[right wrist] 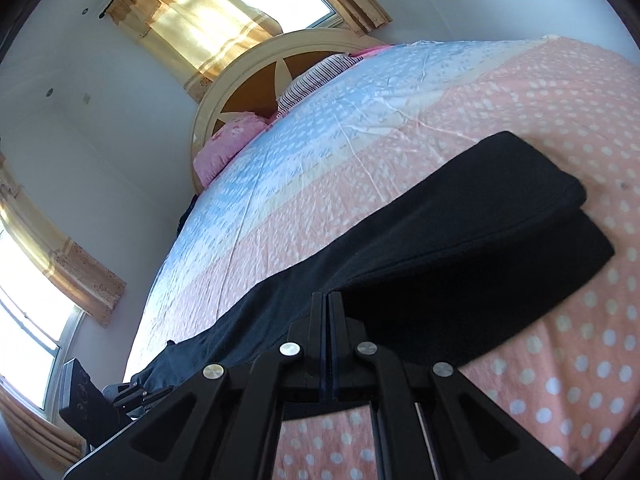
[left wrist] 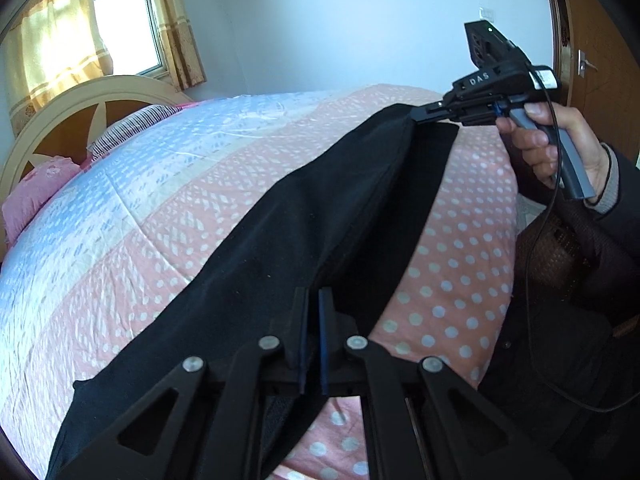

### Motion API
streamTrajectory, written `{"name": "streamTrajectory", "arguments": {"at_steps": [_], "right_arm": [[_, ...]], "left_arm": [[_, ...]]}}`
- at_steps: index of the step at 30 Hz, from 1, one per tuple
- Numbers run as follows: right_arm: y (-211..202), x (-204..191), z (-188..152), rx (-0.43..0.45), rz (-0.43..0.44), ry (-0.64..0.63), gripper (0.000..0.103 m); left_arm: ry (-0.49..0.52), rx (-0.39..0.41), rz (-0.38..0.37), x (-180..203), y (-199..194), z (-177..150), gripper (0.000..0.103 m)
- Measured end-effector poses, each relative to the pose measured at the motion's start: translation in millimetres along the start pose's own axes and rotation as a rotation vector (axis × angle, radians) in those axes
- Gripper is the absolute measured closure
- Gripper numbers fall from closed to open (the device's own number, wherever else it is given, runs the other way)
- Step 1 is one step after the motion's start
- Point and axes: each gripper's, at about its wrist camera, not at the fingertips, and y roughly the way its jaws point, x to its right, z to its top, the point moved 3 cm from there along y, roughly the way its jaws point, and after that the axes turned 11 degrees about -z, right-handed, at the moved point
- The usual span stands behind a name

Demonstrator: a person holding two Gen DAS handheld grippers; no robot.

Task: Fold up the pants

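Spread across most of both views: a quilted bedspread in pink with white polka dots and a pale blue band (left wrist: 132, 184). At upper left of the left wrist view, a cream arched wooden headboard with brown panels (left wrist: 80, 100), a striped pillow (left wrist: 132, 128) and a pink floral pillow (left wrist: 40, 188) against it, with yellow-gold curtains (left wrist: 52, 44) flanking a bright window (left wrist: 124, 28) above. At the far right edge, a brown wooden door with a metal handle (left wrist: 588, 64). Nothing lying on top of the garment or between the two tools. Stretched over the bedspread, a pair of long black fabric pants (left wrist: 304, 232), long axis running diagonally from lower left to upper right in the left wrist view, one dark layer raised above another lying flat on the cover. In the right wrist view the same pants (right wrist: 460, 240) running from lower left to the right, ending in a squared, doubled end at centre right. At bottom centre, left gripper (left wrist: 313, 304) with jaws closed down on the near edge of the cloth, blue pads almost meeting. At upper right, right gripper (left wrist: 416, 114) pinched shut on the far corner of the upper layer, gripped by a person's hand (left wrist: 552, 148) in a dark sleeve; seen from its own camera, right gripper (right wrist: 328, 300) fully closed with black cloth at its tips.
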Motion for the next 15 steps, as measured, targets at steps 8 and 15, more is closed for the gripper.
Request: {"name": "streamTrajectory", "arguments": {"at_steps": [8, 15], "right_arm": [[17, 21, -19, -0.106, 0.047, 0.069, 0.102], [24, 25, -22, -0.135, 0.071, 0.129, 0.097]], "left_arm": [[0.028, -0.062, -0.002, 11, 22, -13, 0.098], [-0.024, 0.009, -0.008, -2, 4, -3, 0.098]]}}
